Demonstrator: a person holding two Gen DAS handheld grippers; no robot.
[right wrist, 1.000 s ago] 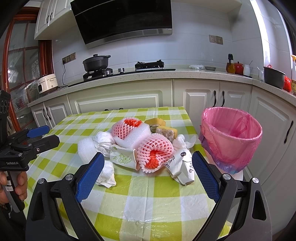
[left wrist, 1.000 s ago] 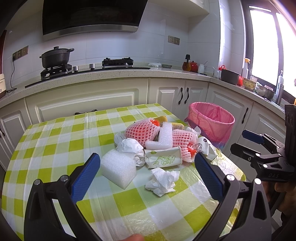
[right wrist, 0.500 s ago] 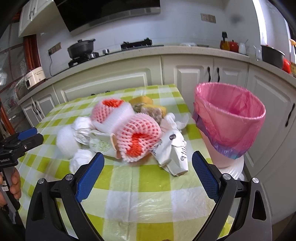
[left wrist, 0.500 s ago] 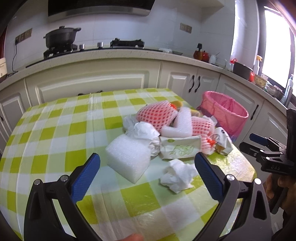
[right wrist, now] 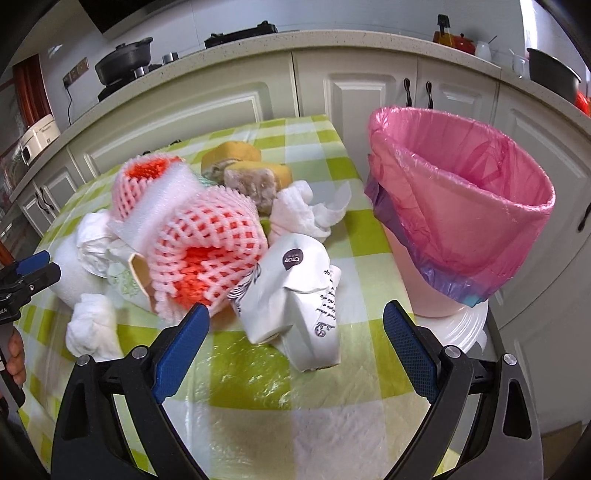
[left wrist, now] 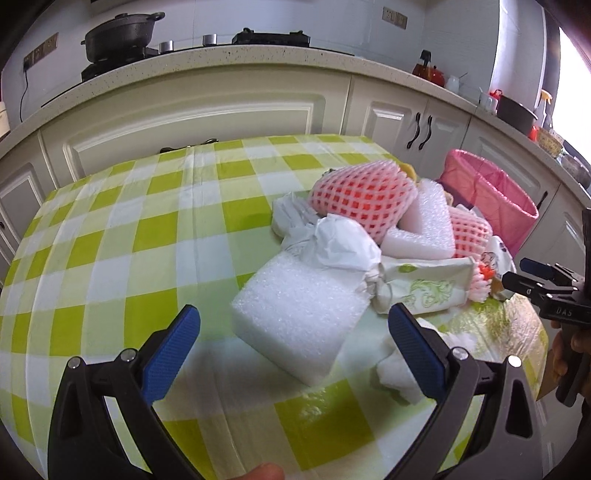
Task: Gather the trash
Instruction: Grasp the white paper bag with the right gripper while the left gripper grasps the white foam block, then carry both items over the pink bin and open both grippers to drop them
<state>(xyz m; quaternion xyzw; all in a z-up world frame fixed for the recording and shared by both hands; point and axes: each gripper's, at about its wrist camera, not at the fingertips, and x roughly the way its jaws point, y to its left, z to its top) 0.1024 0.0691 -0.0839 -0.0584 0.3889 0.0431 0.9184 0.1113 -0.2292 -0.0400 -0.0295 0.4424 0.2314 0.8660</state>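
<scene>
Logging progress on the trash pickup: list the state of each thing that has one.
left gripper: open, empty
right gripper: open, empty
pink-lined bin: upright, no trash visible inside
white foam block: lying on table
paper bag: crumpled, on table
black pot: lidded, on stove

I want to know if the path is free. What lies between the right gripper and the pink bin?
In the right wrist view, only bare checked tablecloth lies between the open right gripper and the pink bin; the crumpled white paper bag sits left of that stretch.
</scene>
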